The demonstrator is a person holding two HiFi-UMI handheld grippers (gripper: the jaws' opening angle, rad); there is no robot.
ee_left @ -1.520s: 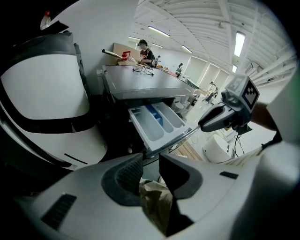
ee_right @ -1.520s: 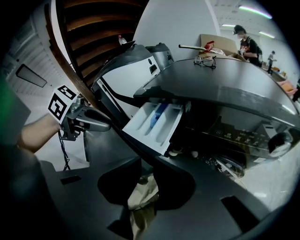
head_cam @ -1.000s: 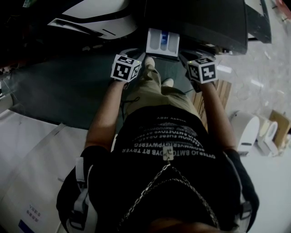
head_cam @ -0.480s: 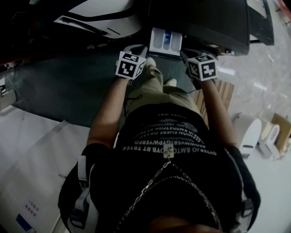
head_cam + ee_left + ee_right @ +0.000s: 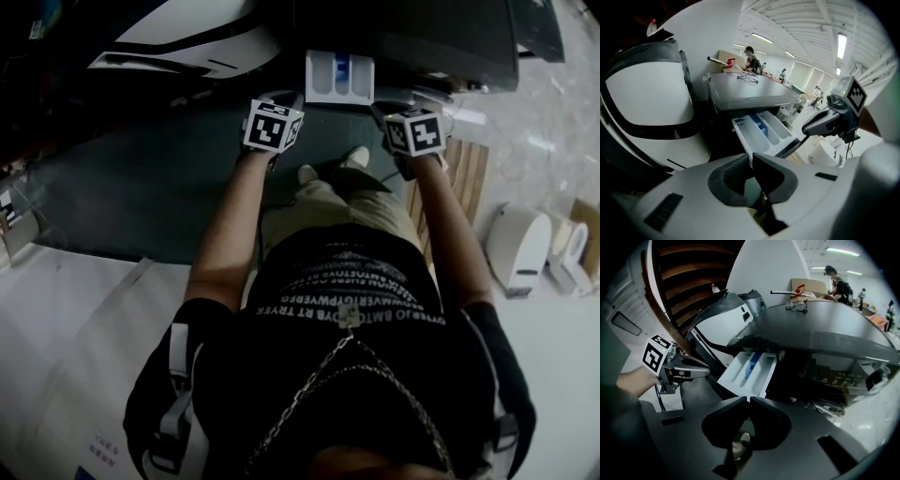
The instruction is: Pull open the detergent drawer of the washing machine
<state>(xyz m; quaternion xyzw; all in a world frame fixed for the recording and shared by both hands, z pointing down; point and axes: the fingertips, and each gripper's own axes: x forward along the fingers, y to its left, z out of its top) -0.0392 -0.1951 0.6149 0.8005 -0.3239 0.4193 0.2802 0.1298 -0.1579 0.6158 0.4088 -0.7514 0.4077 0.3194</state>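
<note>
fingers (image 5: 732, 176) of the left gripper (image 5: 751, 158) have just been closing on nothing; the right gripper (image 5: 748, 402) is pressed together, empty too. the detergent drawer (image 5: 338, 77) already juts from the washing machine (image 5: 422, 42) just ahead, so i'd back both off without bumping it.

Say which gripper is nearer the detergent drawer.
Left, narrowly: left gripper, jaws just closing, empty, sits off the detergent drawer's front left; right gripper off its front right.
</note>
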